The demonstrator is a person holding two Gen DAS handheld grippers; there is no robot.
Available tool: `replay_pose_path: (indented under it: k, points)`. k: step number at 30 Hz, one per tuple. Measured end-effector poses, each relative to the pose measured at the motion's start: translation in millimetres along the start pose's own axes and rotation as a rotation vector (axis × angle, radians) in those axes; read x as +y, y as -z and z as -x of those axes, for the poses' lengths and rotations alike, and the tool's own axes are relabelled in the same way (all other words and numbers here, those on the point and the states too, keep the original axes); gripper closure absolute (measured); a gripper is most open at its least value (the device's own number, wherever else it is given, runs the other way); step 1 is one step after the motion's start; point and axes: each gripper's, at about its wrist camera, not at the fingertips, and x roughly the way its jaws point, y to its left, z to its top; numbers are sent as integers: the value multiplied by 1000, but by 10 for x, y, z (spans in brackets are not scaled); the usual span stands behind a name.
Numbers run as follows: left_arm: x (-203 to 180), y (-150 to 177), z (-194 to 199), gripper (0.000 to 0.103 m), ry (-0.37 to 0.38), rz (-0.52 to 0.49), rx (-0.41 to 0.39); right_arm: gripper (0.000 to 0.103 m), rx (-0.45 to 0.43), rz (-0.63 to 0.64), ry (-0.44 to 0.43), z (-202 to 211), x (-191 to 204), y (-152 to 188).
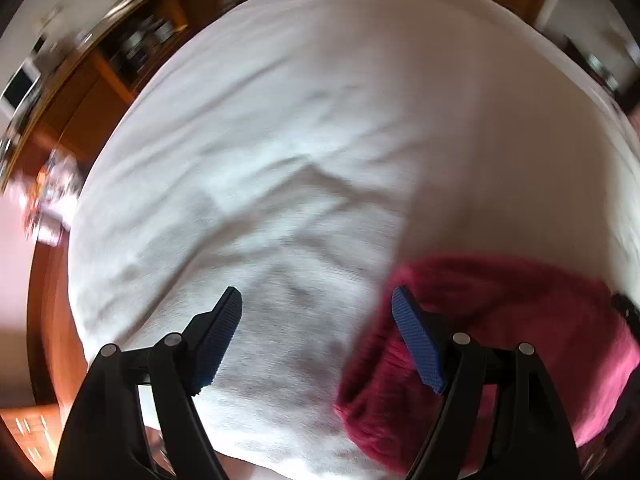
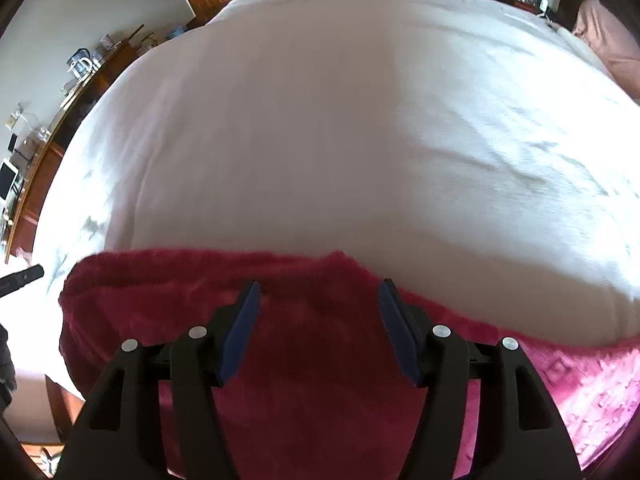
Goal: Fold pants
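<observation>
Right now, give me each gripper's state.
Left gripper: open, empty, above the bed.
Right gripper: open, over the pants, gripping nothing.

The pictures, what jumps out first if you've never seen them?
The fuzzy pink-red pants jump out first, lying bunched along the near edge of a big white bed. Next come the blue-padded grippers: the right gripper hangs open over the pants, and the left gripper is open above bare sheet beside them.
</observation>
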Motion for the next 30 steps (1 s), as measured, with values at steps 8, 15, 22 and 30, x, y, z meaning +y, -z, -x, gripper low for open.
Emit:
replay_pose_path:
  k: [8, 15, 22, 30]
  points:
    - [-936, 526, -113, 26, 110, -279, 70, 40, 62, -61, 85, 143, -332, 528]
    - [-1204, 988, -472, 26, 43, -373, 159, 40, 109, -153, 134, 119, -798, 849]
    - [-1279, 1100, -803, 24, -67, -415, 204, 40, 124, -158, 110, 195, -1082, 1015]
    - [-1546, 1065, -456, 25, -82, -365, 149, 40, 74, -306, 92, 680, -1772, 1396]
